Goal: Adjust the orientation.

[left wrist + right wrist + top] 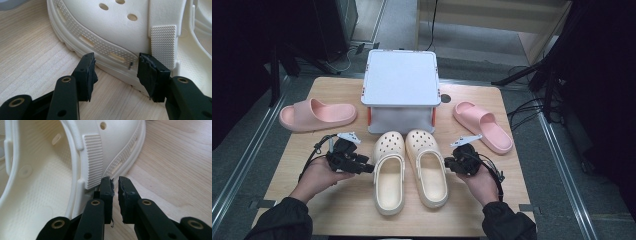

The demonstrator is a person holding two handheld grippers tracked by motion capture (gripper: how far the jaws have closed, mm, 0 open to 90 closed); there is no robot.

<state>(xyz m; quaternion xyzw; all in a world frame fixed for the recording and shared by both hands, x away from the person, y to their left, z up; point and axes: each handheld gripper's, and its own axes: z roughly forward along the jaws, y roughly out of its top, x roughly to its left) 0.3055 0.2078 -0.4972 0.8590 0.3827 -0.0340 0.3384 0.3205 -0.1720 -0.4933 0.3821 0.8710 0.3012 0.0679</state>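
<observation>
Wooden table (337, 210), grey floor around; left gripper (116, 72) jaws apart, right gripper (115, 188) nearly closed, both empty.

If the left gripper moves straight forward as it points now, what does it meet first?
Most likely the left gripper, jaws open, meets the outer side of the left cream clog, near its sole rim; the clog seems very close.

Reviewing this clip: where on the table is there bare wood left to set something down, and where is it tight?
Bare wood lies along the table's near edge, below the cream clogs, and between the pink slide and left gripper. It is tight mid-table, where the white box, clogs and right gripper crowd together.
</observation>
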